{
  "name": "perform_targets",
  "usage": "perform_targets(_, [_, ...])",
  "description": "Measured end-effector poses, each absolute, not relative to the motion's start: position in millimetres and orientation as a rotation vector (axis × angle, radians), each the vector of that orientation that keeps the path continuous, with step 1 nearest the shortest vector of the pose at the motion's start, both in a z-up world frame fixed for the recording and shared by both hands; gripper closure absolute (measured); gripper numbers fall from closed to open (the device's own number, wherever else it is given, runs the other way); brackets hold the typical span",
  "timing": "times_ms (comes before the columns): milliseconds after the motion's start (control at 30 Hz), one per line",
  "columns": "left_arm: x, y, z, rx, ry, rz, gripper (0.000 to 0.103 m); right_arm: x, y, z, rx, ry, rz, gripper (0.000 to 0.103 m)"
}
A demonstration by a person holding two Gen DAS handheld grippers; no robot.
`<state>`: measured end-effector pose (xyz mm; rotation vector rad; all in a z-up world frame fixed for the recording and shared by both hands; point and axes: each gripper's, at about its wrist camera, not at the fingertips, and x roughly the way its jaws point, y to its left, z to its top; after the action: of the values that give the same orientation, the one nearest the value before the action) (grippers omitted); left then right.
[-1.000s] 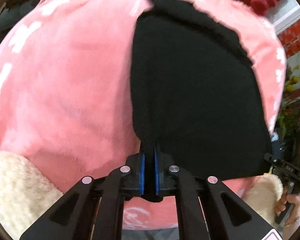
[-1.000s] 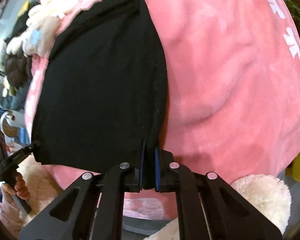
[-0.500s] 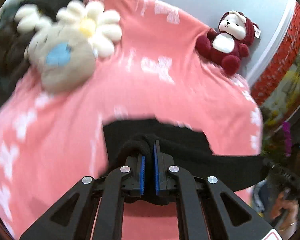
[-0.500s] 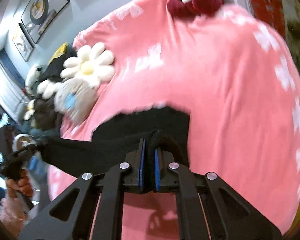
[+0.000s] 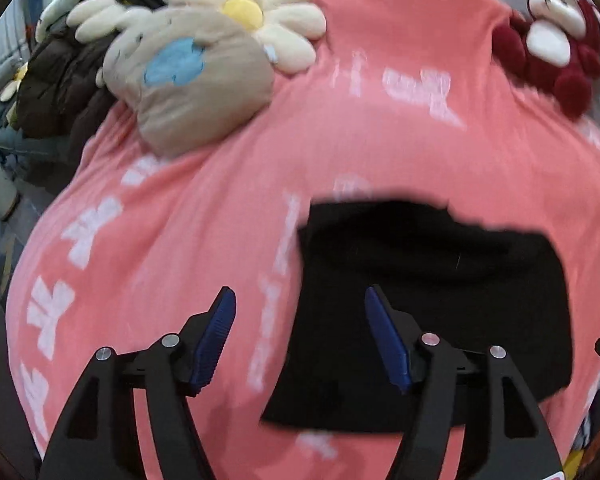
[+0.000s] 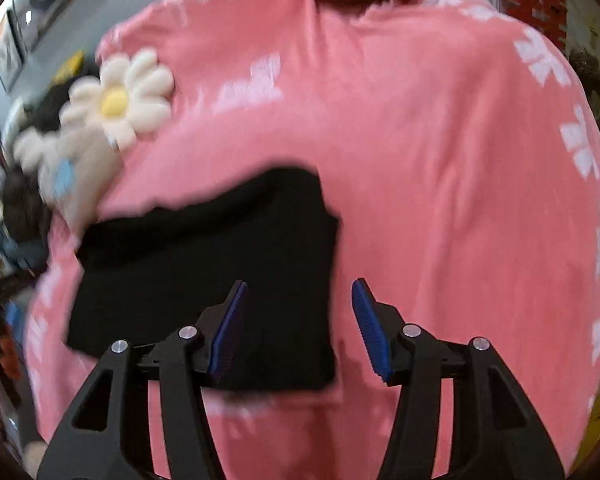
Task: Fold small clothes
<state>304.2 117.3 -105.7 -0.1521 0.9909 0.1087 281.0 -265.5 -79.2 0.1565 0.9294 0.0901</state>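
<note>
Pink fleece with white bow prints (image 5: 380, 148) covered the whole bed we worked on, with a daisy cushion (image 5: 236, 12) and a grey plush (image 5: 188, 84) at the far side and a red-and-white toy bear (image 5: 556, 40) in the far corner. Our black garment (image 5: 432, 300) lay flat in the middle of the blanket, doubled over itself into a rough rectangle, one layer resting on another. We held the left gripper (image 5: 298, 322) over its left edge and the right gripper (image 6: 298, 312) over its right edge; both sets of jaws were opening, with nothing clamped between them. We judged one fold laid down, with perhaps another fold and some smoothing left.
</note>
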Motion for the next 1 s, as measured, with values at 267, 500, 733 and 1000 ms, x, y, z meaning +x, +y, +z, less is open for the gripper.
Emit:
perform_targets(267, [306.0, 108.9, -140.8, -0.175, 1.069, 0.061, 0.038, 274.1, -254.3, -87.3, 0.151, 0.939, 0.135, 0.051])
perform_targets(500, [382.2, 98.7, -155.3, -0.253, 1.187, -0.025, 0.035, 297.3, -233.7, -80.0, 0.121, 0.946, 0.145, 0.051])
perform_targets(733, [463.2, 102.2, -112.7, -0.203, 0.962, 0.132, 0.035, 295.6, -221.2, -80.1, 0.134, 0.943, 0.177, 0.051])
perform_targets(1000, [412.7, 127.5, -89.9, -0.275, 0.91, 0.097, 0.027, 306.9, -189.0, -86.3, 0.108, 0.942, 0.261, 0.051])
